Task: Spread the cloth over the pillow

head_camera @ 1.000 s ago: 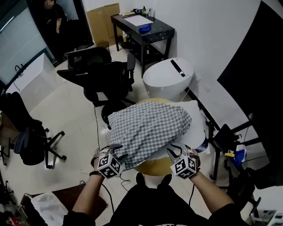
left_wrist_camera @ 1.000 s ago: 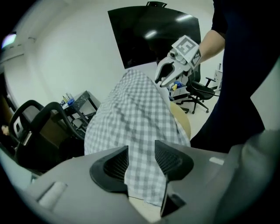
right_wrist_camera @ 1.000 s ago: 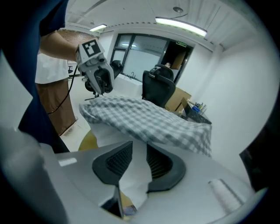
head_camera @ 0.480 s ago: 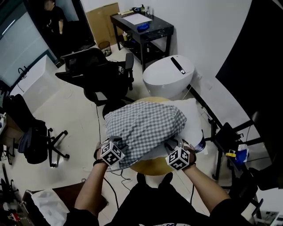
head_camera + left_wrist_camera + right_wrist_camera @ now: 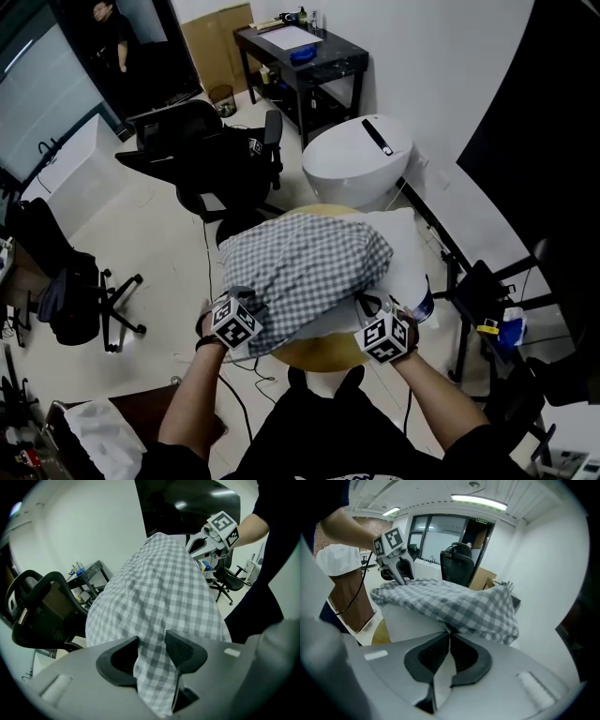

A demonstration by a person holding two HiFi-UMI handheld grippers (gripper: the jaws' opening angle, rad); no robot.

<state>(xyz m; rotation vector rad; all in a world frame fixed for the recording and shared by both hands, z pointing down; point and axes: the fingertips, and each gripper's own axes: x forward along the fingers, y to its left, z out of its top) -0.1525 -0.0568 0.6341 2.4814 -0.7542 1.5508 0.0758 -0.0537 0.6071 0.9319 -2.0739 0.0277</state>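
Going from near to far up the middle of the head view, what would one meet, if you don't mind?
Round wooden table → checked cloth → white rounded unit → black desk.

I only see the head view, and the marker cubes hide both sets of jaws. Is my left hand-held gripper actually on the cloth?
Observer: Yes. In its own view the left hand-held gripper has a thick fold of the cloth filling the gap between its jaws.
Operator: And the right one?
Observer: The right hand-held gripper is shut on a thin edge of the cloth, with its jaws nearly together.
Operator: Is anything pulled through that pinch?
Observer: A pale strip of fabric hangs out behind the pads. I cannot tell whether it is the cloth's underside or something else.
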